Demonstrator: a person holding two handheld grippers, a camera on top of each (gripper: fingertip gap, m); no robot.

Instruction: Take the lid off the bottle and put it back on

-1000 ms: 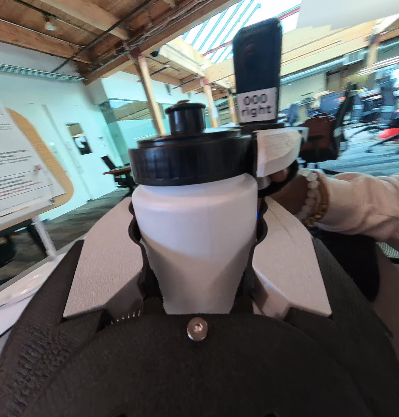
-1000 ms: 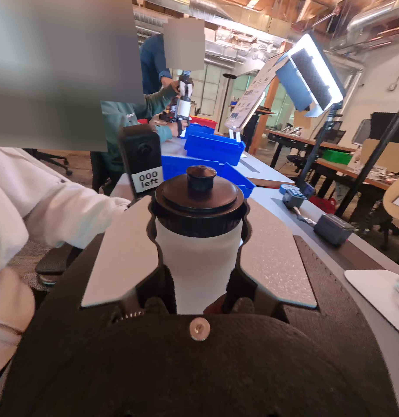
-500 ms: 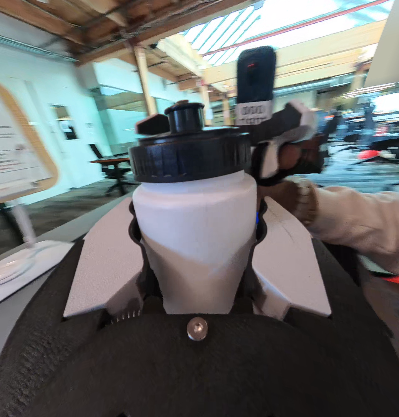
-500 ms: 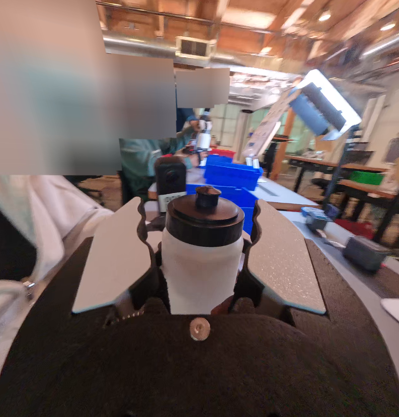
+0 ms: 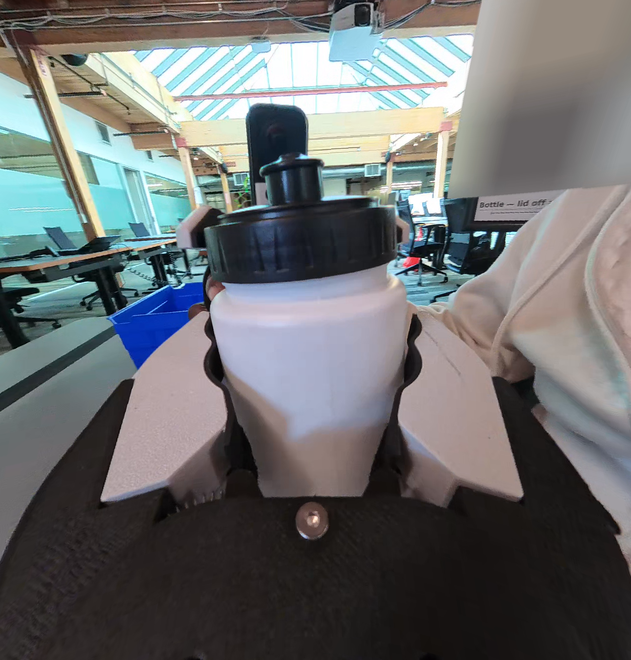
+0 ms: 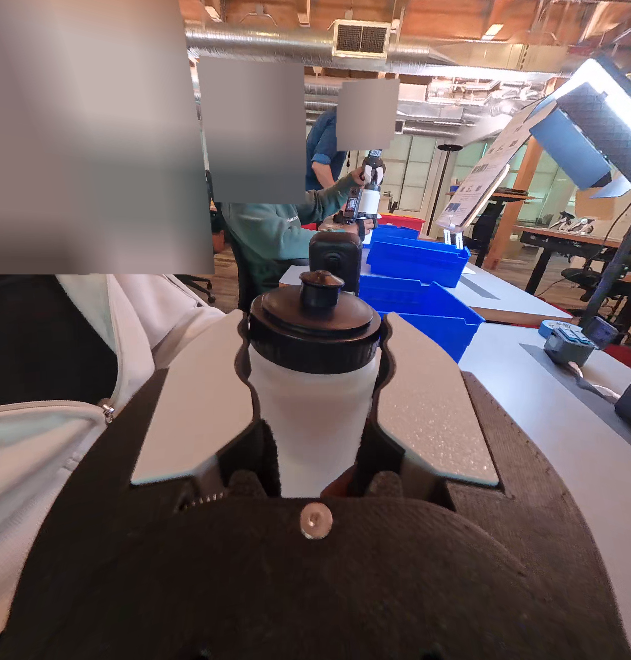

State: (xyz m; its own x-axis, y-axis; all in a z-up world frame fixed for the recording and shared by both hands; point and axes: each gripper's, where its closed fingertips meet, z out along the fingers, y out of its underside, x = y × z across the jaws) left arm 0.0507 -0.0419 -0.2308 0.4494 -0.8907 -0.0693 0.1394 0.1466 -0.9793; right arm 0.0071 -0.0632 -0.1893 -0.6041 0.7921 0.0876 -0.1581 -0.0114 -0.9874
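Bottle (image 5: 308,360) is clamped by the left gripper (image 5: 308,339); only the right wrist view shows the right gripper (image 6: 314,343) closed around its lid (image 6: 314,334), beside blue bins (image 6: 424,314).

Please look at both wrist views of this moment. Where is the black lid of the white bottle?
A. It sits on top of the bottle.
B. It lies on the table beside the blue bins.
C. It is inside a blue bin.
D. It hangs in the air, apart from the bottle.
A: the black lid sits on the neck of the white bottle, which the left gripper holds by its body.
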